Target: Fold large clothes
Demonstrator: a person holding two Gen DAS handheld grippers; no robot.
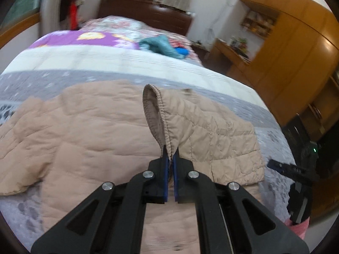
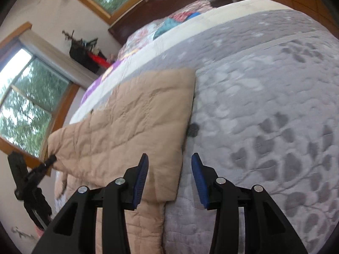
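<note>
A beige quilted jacket lies spread on the grey leaf-patterned bedspread. My left gripper is shut on the elastic cuff of a sleeve, which is lifted off the jacket and folded over its body. In the right wrist view the folded jacket lies flat, its straight edge running just left of centre. My right gripper hovers open over that edge with nothing between its fingers. The left gripper shows at the far left, holding the jacket's corner there.
A teal garment and a blue item lie farther up the bed by the dark headboard. Wooden wardrobes and a desk stand to the right. Windows line the left wall.
</note>
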